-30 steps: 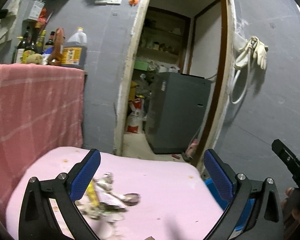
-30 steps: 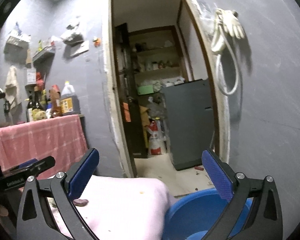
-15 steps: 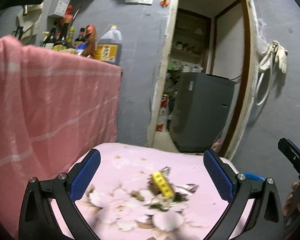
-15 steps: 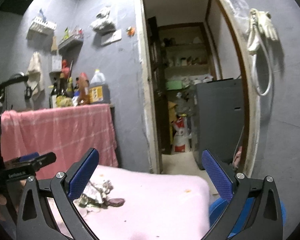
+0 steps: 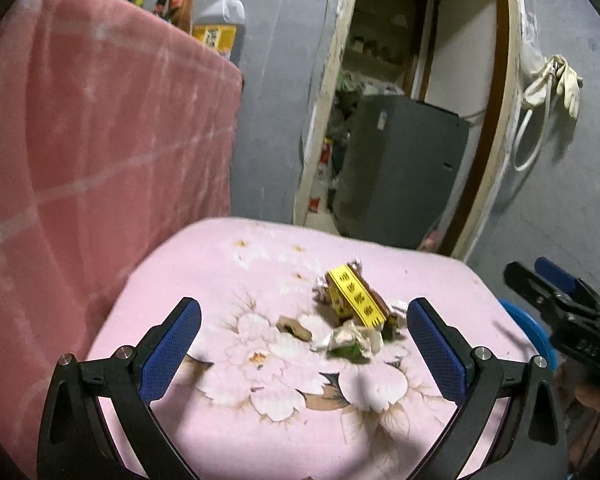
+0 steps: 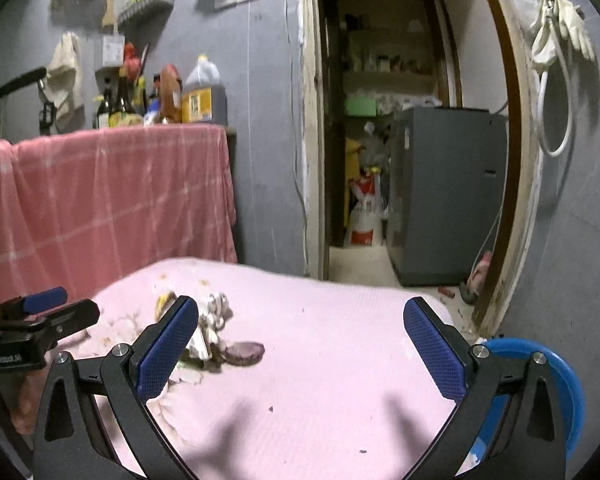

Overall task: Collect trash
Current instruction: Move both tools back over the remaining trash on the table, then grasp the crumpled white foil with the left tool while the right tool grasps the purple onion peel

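Note:
A small pile of trash (image 5: 350,312) lies on a pink flowered cloth (image 5: 228,280): a yellow printed wrapper (image 5: 354,294), crumpled paper and brown scraps. My left gripper (image 5: 300,344) is open and empty, just short of the pile, which sits toward its right finger. In the right wrist view the same pile (image 6: 214,320) lies by the left finger, with a dark round scrap (image 6: 244,348) beside it. My right gripper (image 6: 300,352) is open and empty over the cloth. A blue basin (image 6: 540,364) stands at the cloth's right edge.
A pink checked cloth (image 5: 100,140) hangs over a counter at left, with bottles and an oil jug (image 6: 202,96) on top. An open doorway (image 6: 400,120) behind shows a grey appliance (image 6: 444,192). Gloves and a hose (image 6: 556,48) hang on the right wall.
Both grippers have tilted down and moved toward the pink cloth. The trash pile now sits higher and nearer the middle of the left wrist view. Both stay open.

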A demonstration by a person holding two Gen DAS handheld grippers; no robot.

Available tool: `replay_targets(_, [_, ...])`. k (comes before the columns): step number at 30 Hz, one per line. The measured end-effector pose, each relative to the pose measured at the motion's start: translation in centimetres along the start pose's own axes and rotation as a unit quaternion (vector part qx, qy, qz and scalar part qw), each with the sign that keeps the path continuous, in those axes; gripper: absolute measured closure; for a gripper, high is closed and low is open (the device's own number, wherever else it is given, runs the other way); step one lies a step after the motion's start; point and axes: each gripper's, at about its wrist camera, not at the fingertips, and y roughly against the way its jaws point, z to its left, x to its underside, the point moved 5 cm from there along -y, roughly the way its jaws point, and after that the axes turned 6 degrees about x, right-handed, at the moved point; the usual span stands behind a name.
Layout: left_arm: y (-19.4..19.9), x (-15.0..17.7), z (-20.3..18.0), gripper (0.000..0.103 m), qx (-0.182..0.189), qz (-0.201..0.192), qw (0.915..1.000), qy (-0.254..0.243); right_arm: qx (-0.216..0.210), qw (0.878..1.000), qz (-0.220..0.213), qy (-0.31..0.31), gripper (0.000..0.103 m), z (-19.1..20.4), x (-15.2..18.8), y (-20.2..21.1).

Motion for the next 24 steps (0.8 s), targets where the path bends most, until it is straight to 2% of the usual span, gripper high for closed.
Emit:
replay_targets(5, [-1.6,0.8,0.1,0.003,0.018,0.044,0.9989,0.007,0.000,0.999,0.052,-0.005,0.000,-0.2,1.7,-1.9])
replay_targets(8, [-2.2,1.0,0.1,0.004,0.034,0.061,0.9975,0.012,-0.004,0.997,0.069,-0.013,0.000,-0.6,2.3,-2.5])
replay_targets(10, [-2.6,1.1,-0.2,0.010,0.050,0.073,0.9960,0.009,-0.007,0.997,0.074,-0.017,0.002,-0.8,2.6,-2.6])
replay_targets(15, [-3.9,1.5,-1.4,0.033,0.073,0.110,0.9913,-0.006,-0.017,0.996,0.086,-0.019,0.006,-0.8,2.9,-3.0])
replay_targets(19, [-4.7,1.5,-1.7,0.037,0.081,0.125,0.9889,-0.009,-0.021,0.995,0.098,-0.011,0.009,-0.4,2.9,-3.5])
replay_targets(24, [-5.7,1.2,-1.2,0.062,0.085,0.144,0.9859,-0.001,-0.049,0.991,0.125,0.004,0.016,0.6,2.9,-4.7])
